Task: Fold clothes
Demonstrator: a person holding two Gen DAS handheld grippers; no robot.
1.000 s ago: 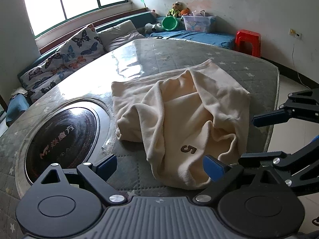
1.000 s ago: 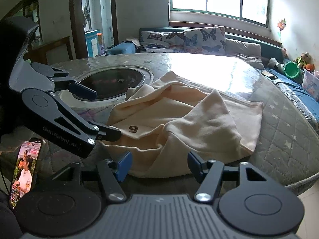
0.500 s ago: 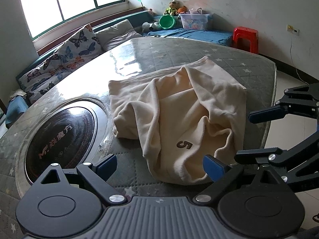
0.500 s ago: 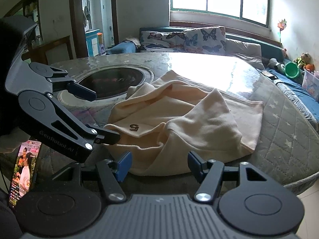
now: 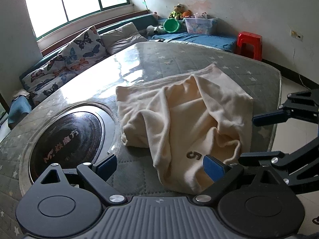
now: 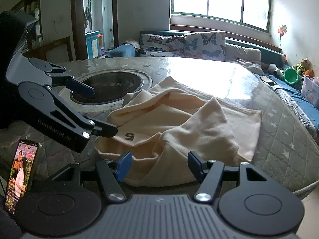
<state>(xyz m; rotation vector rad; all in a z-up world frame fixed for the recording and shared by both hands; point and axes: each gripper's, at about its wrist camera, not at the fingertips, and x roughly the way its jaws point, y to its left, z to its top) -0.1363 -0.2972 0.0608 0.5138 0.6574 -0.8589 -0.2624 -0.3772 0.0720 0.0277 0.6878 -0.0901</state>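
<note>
A crumpled cream garment (image 5: 179, 119) (image 6: 179, 123) with a dark "5" (image 5: 194, 155) (image 6: 129, 136) lies on the round quilted table (image 5: 179, 59) (image 6: 279, 135), close to its near edge. My left gripper (image 5: 159, 166) hovers open at the garment's near hem, its right pad (image 5: 214, 168) over the cloth. In the right wrist view, the left gripper (image 6: 95, 108) shows its lower fingertip at the garment's edge beside the "5". My right gripper (image 6: 160, 164) (image 5: 259, 137) stands open with the hem just beyond its pads. Neither gripper holds cloth.
A black round hotplate (image 5: 65, 139) (image 6: 107, 87) is set into the table left of the garment. A phone (image 6: 20, 171) stands lit at the near left. The table rim (image 5: 277, 99) drops to tiled floor. Butterfly cushions (image 5: 79, 53) and a red stool (image 5: 249, 41) lie beyond.
The left gripper has shifted slightly over the garment's near hem. The right gripper and the garment have kept still.
</note>
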